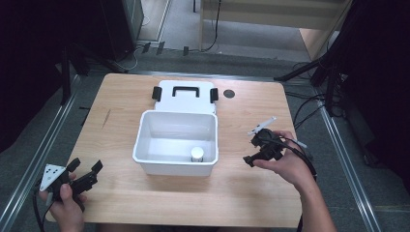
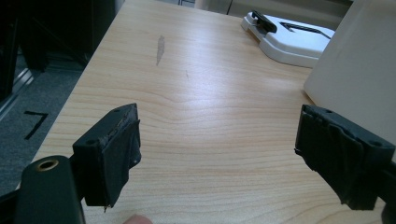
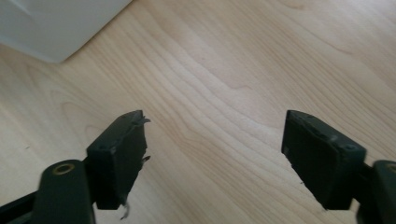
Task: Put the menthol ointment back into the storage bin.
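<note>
Gripped in the person's left hand (image 1: 65,203), the left gripper (image 1: 87,170) sits at the near left corner of the light wooden table (image 1: 121,203), its two black jaws spread wide with nothing but bare wood between them. From it, the white rectangular plastic bin (image 1: 145,140) lies ahead and to the right, close enough that a slab of the bin's wall fills the right edge of the left gripper view. The bin's long axis runs across the table, left to right. Inside it, against the near wall toward the right, stands a small white cylindrical container (image 1: 197,154), upright.

Behind the bin, touching or just beside its far wall, lies the flat white lid with black handle and black side latches (image 1: 186,95), and past that a small dark round mark (image 1: 229,94) on the tabletop.

Further right, the right gripper (image 1: 255,145) hangs low over the table just beside the bin's right wall, held by the right hand (image 1: 283,162). Its jaws also stand apart and empty over wood. The small container lies to its left, over the bin's rim, so this hand looks the nearer one to it; the bin's right wall is the only obstacle between them.
</note>
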Demonstrator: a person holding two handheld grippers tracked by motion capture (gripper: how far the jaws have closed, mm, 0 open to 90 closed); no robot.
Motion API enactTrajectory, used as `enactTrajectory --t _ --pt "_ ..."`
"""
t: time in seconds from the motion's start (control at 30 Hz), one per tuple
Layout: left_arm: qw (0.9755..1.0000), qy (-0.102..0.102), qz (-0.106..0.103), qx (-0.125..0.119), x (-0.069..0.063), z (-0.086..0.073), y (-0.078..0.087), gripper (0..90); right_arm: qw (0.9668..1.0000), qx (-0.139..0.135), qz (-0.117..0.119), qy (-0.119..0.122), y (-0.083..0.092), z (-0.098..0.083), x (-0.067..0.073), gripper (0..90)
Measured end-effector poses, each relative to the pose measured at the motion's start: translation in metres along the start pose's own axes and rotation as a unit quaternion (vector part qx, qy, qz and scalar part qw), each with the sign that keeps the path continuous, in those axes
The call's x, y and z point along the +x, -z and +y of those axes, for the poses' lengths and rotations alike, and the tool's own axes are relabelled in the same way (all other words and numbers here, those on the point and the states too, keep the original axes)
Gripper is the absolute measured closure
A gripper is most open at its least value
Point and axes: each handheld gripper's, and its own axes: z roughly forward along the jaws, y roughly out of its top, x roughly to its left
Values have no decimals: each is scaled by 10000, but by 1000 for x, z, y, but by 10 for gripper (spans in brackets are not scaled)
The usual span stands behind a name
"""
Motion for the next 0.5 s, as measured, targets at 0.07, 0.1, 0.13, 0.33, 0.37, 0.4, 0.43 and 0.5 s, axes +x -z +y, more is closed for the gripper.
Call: enactTrajectory --t 0.07,0.1,0.13,0.33,0.37,0.4,0.43,0.5 --pt "10000 -3 -7 4 0 0 0 147 9994 -290 -139 -157 -1 -12 -2 161" --pt "10000 -7 2 -4 0 0 0 147 9985 -419 -220 -258 -1 -19 -3 145" --pt "10000 -10 3 -7 0 0 0 147 9976 -532 -257 -350 -1 -25 -4 140" --pt "10000 17 2 -13 0 0 0 147 9873 -1262 -292 -915 -6 -63 -9 35" --pt "10000 15 -1 -6 0 0 0 147 9850 -1356 -277 -1031 -7 -70 -10 18" --pt "10000 17 -2 -6 0 0 0 147 9826 -1465 -296 -1106 -8 -77 -10 13" --pt "10000 14 0 -2 0 0 0 147 9796 -1600 -318 -1170 -9 -84 -10 3" --pt "10000 19 3 -3 0 0 0 147 9724 -1892 -379 -1309 -12 -102 -11 0"
